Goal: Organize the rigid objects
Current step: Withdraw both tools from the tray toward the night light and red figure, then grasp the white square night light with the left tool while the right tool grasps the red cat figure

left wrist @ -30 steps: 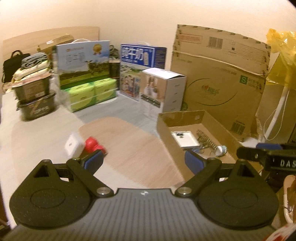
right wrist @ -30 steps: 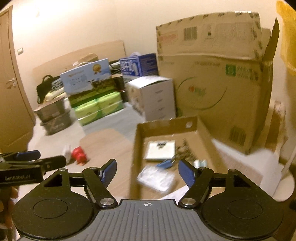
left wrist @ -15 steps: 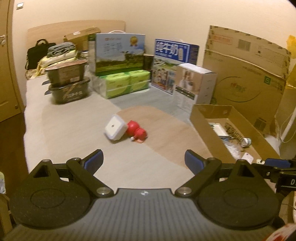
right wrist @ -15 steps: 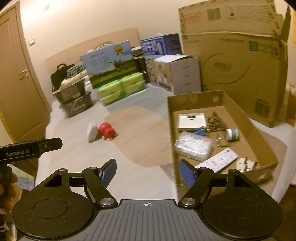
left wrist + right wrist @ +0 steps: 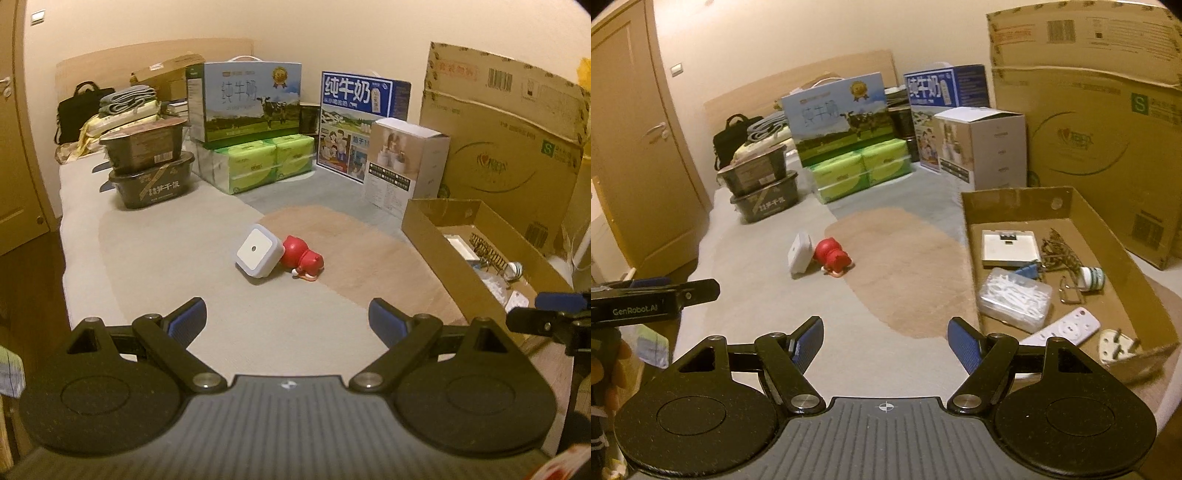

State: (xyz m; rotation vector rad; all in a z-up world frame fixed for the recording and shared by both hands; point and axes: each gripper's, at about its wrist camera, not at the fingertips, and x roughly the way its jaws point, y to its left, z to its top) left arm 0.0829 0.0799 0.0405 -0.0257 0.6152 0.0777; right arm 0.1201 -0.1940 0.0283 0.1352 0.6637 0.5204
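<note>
Mostly sorted, by the look of it: shallow cardboard tray (image 5: pixel 1015 206) at 3 o'clock on the bed (image 5: pixel 166 258) already holding a white flat device (image 5: pixel 1010 248), clear plastic box (image 5: pixel 1015 297), remote (image 5: pixel 1067 326), plug (image 5: pixel 1117 347) and small bottle (image 5: pixel 1092 277). Still loose near centre, well apart from the tray: white square night light (image 5: pixel 258 254) touching red figurine (image 5: pixel 301 256). Probably two items left to move. Crowding 12 o'clock: large cardboard box (image 5: pixel 509 147), milk cartons (image 5: pixel 247 99), tissue packs (image 5: pixel 258 162). Nothing blocking the path. Left hand-held gripper (image 5: pixel 287 319) spread wide, empty; right hand-held gripper (image 5: pixel 885 341) likewise parted, holding nothing.
</note>
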